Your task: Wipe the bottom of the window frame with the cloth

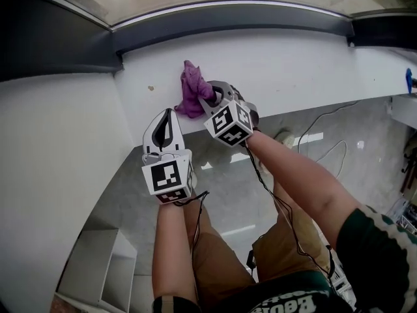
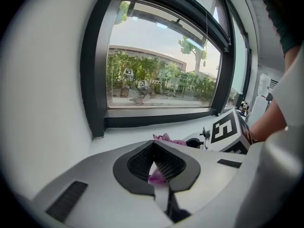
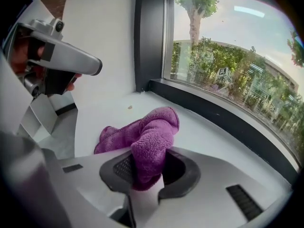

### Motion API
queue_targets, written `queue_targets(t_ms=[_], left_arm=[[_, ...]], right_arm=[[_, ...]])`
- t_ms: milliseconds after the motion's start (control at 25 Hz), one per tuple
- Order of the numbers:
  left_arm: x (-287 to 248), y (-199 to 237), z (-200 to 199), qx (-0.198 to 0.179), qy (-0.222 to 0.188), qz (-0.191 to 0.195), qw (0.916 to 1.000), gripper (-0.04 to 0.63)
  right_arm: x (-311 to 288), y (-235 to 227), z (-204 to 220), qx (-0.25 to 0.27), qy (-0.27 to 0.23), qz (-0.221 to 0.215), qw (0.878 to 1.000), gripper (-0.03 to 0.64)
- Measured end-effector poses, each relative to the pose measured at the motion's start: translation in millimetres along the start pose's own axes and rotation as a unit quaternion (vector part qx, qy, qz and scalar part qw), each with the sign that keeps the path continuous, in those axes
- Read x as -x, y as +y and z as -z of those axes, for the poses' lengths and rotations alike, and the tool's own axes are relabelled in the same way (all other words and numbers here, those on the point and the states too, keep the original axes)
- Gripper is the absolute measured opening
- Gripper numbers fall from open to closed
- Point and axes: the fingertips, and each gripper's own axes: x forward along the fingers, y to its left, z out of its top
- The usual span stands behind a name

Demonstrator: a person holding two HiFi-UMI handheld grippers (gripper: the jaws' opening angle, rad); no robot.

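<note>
purple cloth is pinched in the right gripper on the sill by the window frame; left gripper is clamped together, empty; probably soft, floppy stuff, best grabbed bunched

On your dark shirt you have pale letters, but they are cut off and too unclear to read.

Bare white sill right of cloth, dark frame behind, wall at left
</note>
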Motion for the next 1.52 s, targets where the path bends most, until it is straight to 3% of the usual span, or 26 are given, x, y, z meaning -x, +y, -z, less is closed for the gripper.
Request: queue_targets(t_ms=[840,1520], left_arm=[[40.5,55.1,13.3,0.038,-0.003,-0.04,0.9985,0.005],[58.8,80.3,32.4,0.048,0.008,-0.06,0.997,0.005]], right_arm=[[-46.2,69.9,-60.5,0.042,-0.02,-0.047,0.998,0.101],[-66.9,100.0,-82.5,0.055,-0.029,-0.058,0.996,0.101]])
